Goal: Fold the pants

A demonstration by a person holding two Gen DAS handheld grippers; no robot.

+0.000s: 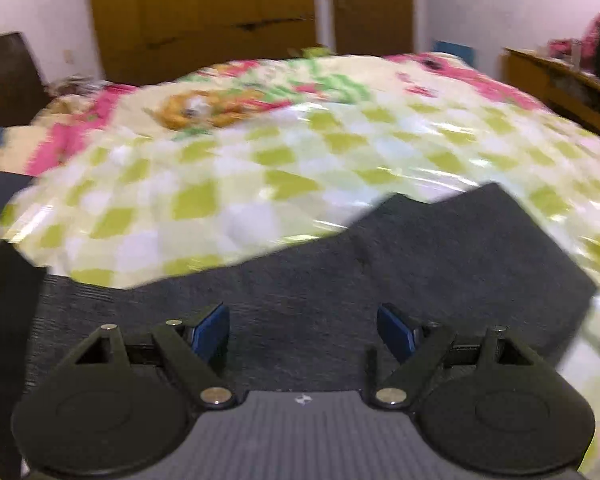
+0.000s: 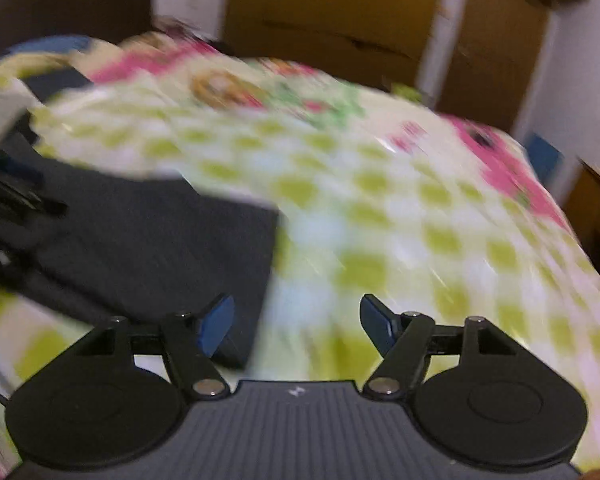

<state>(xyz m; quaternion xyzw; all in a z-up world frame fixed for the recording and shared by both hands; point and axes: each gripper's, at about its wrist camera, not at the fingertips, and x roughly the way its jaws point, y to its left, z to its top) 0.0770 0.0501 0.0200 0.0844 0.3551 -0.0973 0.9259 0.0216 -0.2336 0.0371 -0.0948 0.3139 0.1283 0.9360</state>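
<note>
Dark grey pants (image 1: 400, 264) lie folded flat on the checked bedcover, in the lower half of the left wrist view. My left gripper (image 1: 303, 330) hovers over them, open, with nothing between its blue pads. In the blurred right wrist view the same pants (image 2: 152, 240) lie to the left. My right gripper (image 2: 297, 322) is open beside their right edge, over the cover; its left pad (image 2: 216, 328) overlaps the cloth's corner in the picture. The other gripper's black body (image 2: 12, 196) shows at the far left edge of that view.
The bed carries a green-and-white checked cover (image 1: 260, 168) with pink flowered cloth (image 1: 236, 96) farther back. Brown wardrobe doors (image 1: 204, 12) stand behind the bed. A wooden shelf (image 1: 560, 76) lies at the right, a dark headboard (image 1: 8, 76) at the left.
</note>
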